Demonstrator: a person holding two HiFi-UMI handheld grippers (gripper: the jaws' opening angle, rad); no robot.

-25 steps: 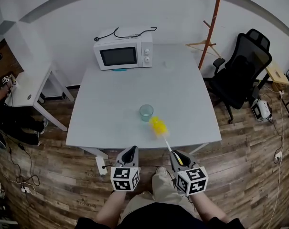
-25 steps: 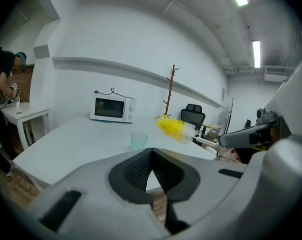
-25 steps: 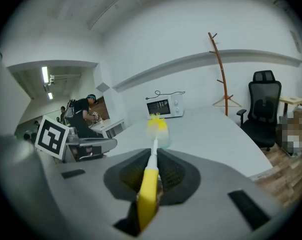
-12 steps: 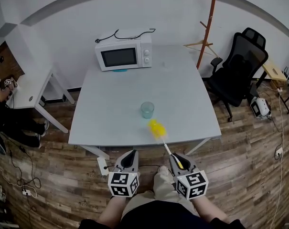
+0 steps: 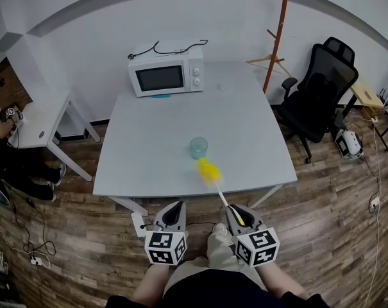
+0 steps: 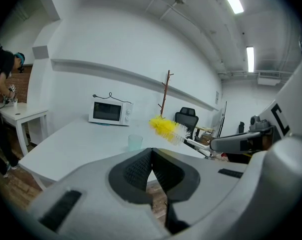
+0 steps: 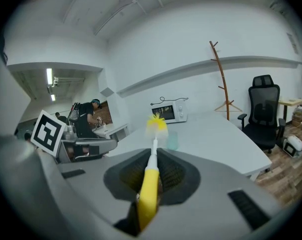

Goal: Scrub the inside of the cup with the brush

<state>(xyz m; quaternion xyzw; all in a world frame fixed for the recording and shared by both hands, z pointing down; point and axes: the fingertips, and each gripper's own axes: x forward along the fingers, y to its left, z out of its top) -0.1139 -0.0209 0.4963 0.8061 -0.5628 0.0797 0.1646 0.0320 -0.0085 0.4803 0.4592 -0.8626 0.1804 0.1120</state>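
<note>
Near the front edge of a pale grey table (image 5: 245, 120), a translucent cup (image 5: 197, 147) stands upright, with bare tabletop all round it. A brush (image 5: 211, 174) is pinched by its yellow handle in the right tool (image 5: 235, 210). Its yellow bristle head is held out over the table, close to the cup on its near right, seemingly lined up to be dipped inside. The left tool (image 5: 176, 208) is pressed together on nothing and held off the table's front edge, probably kept free to steady the cup. A microwave (image 5: 166, 74) sits well apart at the far edge and an office chair (image 5: 322, 98) stands beyond the right side, so open room is left for both tools.
</note>
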